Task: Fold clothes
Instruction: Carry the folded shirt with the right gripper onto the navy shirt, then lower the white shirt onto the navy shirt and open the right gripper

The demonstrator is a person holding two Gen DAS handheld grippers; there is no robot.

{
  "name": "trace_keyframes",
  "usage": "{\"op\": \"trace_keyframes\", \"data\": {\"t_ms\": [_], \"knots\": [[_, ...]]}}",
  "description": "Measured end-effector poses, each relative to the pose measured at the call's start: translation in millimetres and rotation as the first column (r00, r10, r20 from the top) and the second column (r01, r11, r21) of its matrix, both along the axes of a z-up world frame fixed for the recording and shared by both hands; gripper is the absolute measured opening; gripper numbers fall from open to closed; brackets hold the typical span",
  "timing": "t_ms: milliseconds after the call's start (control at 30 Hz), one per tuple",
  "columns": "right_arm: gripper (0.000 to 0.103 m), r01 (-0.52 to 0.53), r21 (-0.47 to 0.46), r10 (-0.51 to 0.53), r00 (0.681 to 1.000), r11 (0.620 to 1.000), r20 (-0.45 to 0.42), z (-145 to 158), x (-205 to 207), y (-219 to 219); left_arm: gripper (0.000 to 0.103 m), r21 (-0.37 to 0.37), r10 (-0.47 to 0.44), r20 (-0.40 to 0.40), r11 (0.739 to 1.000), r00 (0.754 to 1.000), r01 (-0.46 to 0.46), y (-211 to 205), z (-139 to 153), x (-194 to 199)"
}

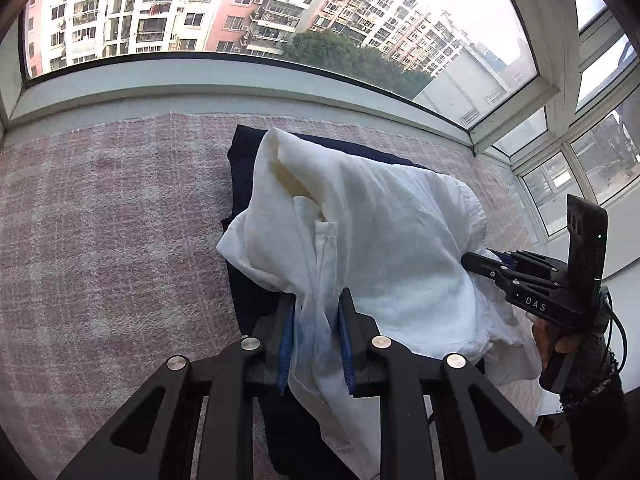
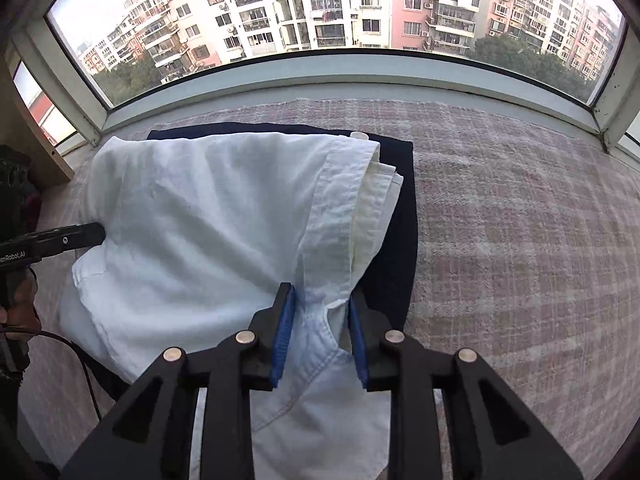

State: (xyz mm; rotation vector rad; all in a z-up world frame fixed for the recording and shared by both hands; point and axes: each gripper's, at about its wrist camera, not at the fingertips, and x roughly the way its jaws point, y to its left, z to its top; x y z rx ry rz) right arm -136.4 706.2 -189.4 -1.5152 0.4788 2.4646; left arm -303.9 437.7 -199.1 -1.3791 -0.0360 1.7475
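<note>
Now, the big picture first: a pink-and-white checked blanket (image 1: 100, 240) covers the whole window ledge, with the bay window (image 1: 240, 20) and apartment blocks running across from ten to two o'clock. On that blanket lies a dark navy garment (image 2: 400, 208), flat, its long side running from six towards twelve in both views.

And on top of it, the star of the show, the white shirt (image 1: 380, 240)! It is bunched and lifted, draped over the navy piece, stretched between the two tools. In the left wrist view it fills the centre and trails off to three o'clock; in the right wrist view it spreads from centre out to nine.

Down to the grips. The left gripper (image 1: 316, 340) has its blue-padded jaws pinched on a gathered fold of shirt at six o'clock. The right gripper (image 2: 320, 332) is likewise clamped on cloth near the collar edge, a small white button (image 2: 359, 136) visible far off at twelve.

Here is what matters: the shirt's long axis runs from one gripper to the other, crosswise to each one's line of sight. Both hold an end, neither nearer the bulk. By my reading, the next move, spreading or laying the shirt down, depends on the two drawing apart evenly along that line, or the fabric will sag and crumple in the middle.
</note>
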Motion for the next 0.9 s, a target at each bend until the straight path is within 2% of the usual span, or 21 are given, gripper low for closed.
{"op": "trace_keyframes", "data": {"t_ms": [33, 67, 100, 167, 267, 333, 367, 400, 433, 500, 567, 633, 667, 700, 733, 767, 833, 900], "knots": [[0.029, 0.016, -0.017, -0.016, 1.000, 1.000, -0.012, 6.2, 6.8, 3.1, 0.020, 0.031, 0.007, 0.038, 0.999, 0.999, -0.009, -5.1, -2.7, -4.5], [0.030, 0.028, -0.031, -0.028, 0.999, 0.999, -0.019, 12.7, 14.7, 6.4, 0.021, 0.043, -0.001, 0.029, 0.999, 1.000, -0.001, -7.8, 0.5, -4.2], [0.030, 0.037, -0.030, -0.037, 0.999, 0.999, -0.023, 19.8, 22.9, 8.5, 0.022, 0.039, -0.013, 0.005, 0.999, 1.000, 0.013, -10.3, 5.5, -2.1], [0.030, 0.065, 0.046, -0.062, 0.997, 0.997, -0.051, 41.7, 39.4, 5.3, 0.023, 0.016, -0.041, -0.046, 0.999, 0.998, 0.042, -15.9, 16.6, 3.0], [0.030, 0.052, 0.147, -0.031, 0.990, 0.988, -0.138, 71.0, 51.7, -3.2, 0.021, -0.015, -0.050, -0.156, 0.999, 0.986, 0.049, -33.4, 42.1, 10.6], [0.030, 0.036, 0.128, -0.010, 0.980, 0.991, -0.197, 79.4, 40.4, -5.3, 0.020, 0.004, -0.040, -0.210, 0.999, 0.977, 0.042, -39.4, 60.3, 14.1], [0.026, 0.027, 0.115, 0.000, 0.974, 0.993, -0.226, 83.0, 33.8, -6.2, 0.020, 0.015, -0.040, -0.237, 0.999, 0.971, 0.044, -39.5, 69.8, 17.2], [0.015, 0.021, 0.111, 0.006, 0.973, 0.994, -0.231, 80.9, 23.4, -7.6, 0.020, 0.019, -0.052, -0.258, 0.998, 0.965, 0.059, -33.6, 76.4, 19.0], [0.010, 0.015, 0.109, 0.010, 0.974, 0.994, -0.228, 77.0, 11.8, -9.1, 0.020, 0.020, -0.069, -0.275, 0.997, 0.959, 0.078, -22.6, 80.5, 22.5], [0.008, 0.014, 0.101, 0.008, 0.976, 0.995, -0.218, 63.5, -10.3, -8.7, 0.020, 0.017, -0.109, -0.285, 0.993, 0.952, 0.118, -0.6, 80.1, 24.4], [0.008, 0.024, 0.066, -0.010, 0.978, 0.998, -0.210, 45.6, -27.8, -5.2, 0.020, 0.029, -0.142, -0.251, 0.988, 0.958, 0.154, 21.1, 71.0, 22.2], [0.008, 0.040, 0.076, -0.027, 0.986, 0.996, -0.163, 22.3, -40.9, 1.0, 0.020, 0.018, -0.170, -0.237, 0.984, 0.956, 0.180, 43.9, 58.5, 19.9], [0.007, 0.047, 0.085, -0.036, 0.990, 0.995, -0.137, 10.4, -47.2, 4.2, 0.020, -0.007, -0.185, -0.251, 0.982, 0.950, 0.190, 52.6, 51.1, 22.5], [0.000, 0.055, 0.066, -0.047, 0.992, 0.996, -0.116, -1.1, -50.2, 10.3, 0.020, -0.035, -0.201, -0.264, 0.979, 0.944, 0.198, 60.7, 43.2, 24.8], [0.000, 0.064, 0.039, -0.060, 0.994, 0.997, -0.096, -12.3, -52.2, 17.4, 0.020, -0.077, -0.215, -0.273, 0.976, 0.938, 0.202, 65.4, 32.1, 25.6], [0.000, 0.061, 0.030, -0.058, 0.994, 0.998, -0.098, -11.6, -49.0, 15.2, 0.020, -0.112, -0.227, -0.274, 0.973, 0.935, 0.203, 67.7, 21.3, 25.8], [0.000, 0.048, 0.021, -0.045, 0.992, 0.999, -0.115, -2.2, -39.2, 4.9, 0.005, -0.121, -0.212, -0.251, 0.975, 0.944, 0.186, 61.3, 7.2, 21.4], [0.001, 0.034, 0.014, -0.032, 0.991, 0.999, -0.132, 7.2, -29.5, -5.5, 0.007, -0.095, -0.183, -0.215, 0.981, 0.959, 0.166, 52.6, 13.7, 17.6]]}}
